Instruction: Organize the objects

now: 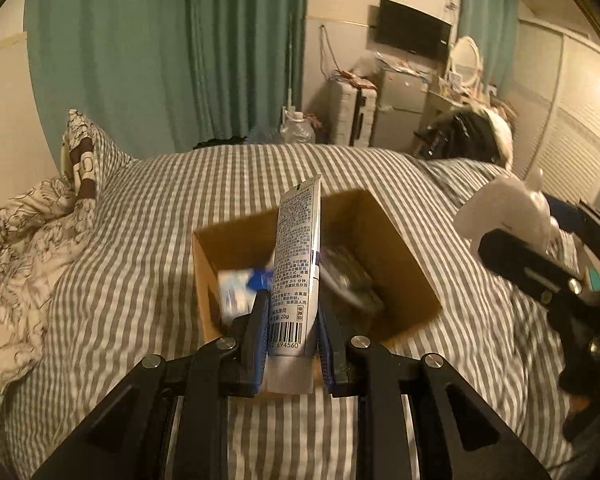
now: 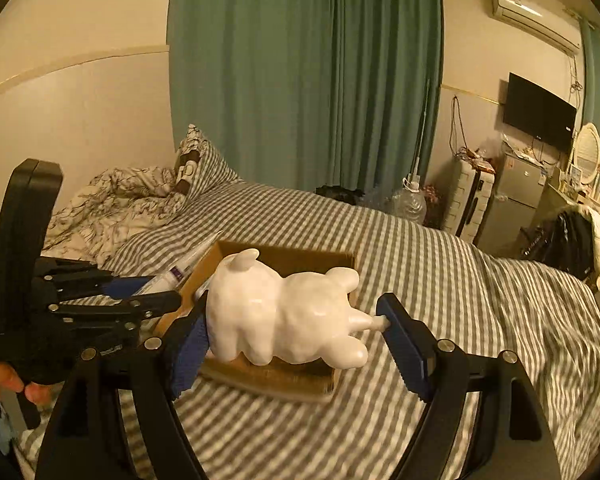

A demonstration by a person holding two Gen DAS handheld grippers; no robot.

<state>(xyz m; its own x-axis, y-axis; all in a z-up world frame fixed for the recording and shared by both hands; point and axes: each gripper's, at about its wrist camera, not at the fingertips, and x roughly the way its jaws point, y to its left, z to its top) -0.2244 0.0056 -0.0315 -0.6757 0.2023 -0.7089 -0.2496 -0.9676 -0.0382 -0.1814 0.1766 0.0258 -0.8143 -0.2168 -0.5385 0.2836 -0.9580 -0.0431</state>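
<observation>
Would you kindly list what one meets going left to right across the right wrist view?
Black left gripper holding a white printed tube → brown cardboard box → glossy white ceramic animal figurine → black wall-mounted television → oval white-framed mirror.

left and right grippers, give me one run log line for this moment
left gripper: shut on tube over cardboard box | right gripper: shut on white figurine above box | bed: striped

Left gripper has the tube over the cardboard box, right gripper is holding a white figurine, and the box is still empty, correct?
Not quite: the cardboard box already holds packets, as the left wrist view shows. The left gripper does grip the tube, and the right gripper the white figurine.
</observation>
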